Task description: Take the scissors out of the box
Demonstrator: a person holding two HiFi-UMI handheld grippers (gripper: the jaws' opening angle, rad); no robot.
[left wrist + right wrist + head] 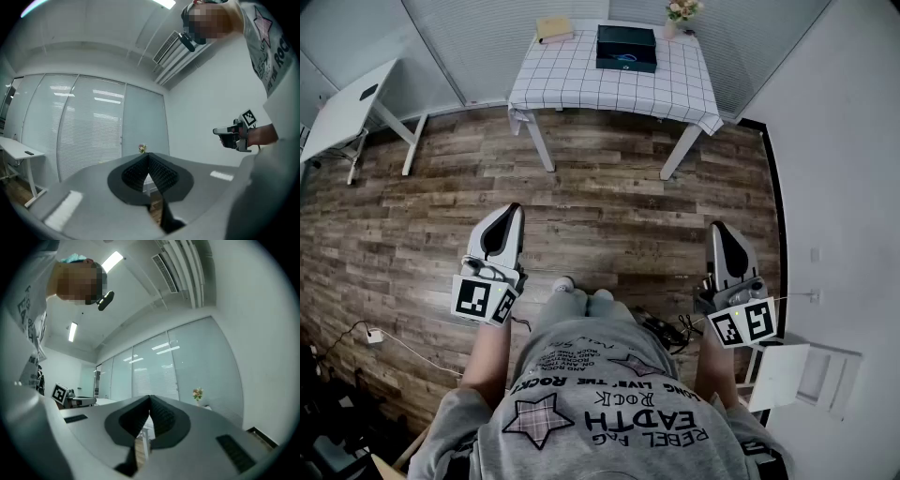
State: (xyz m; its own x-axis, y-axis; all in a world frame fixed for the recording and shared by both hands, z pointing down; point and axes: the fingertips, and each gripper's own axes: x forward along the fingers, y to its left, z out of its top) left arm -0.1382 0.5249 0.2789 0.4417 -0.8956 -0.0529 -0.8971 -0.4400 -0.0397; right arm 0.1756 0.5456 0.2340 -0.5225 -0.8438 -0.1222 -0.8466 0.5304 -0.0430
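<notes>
A dark box (626, 48) lies on the white checked table (581, 80) at the far side of the room; its inside does not show and no scissors are visible. My left gripper (512, 210) and right gripper (715, 228) are held level at waist height, far short of the table, over the wooden floor. In both gripper views the ribbed pads meet at the tips, left gripper (148, 155) and right gripper (150, 398), with nothing between them. The left gripper view also catches the right gripper (216, 131) off to its right.
A tan book (554, 28) and a small flower vase (680, 13) stand on the table beside the box. A white desk (342, 112) is at the far left. Cables and a plug (373, 335) lie on the floor near my feet; a white wall runs along the right.
</notes>
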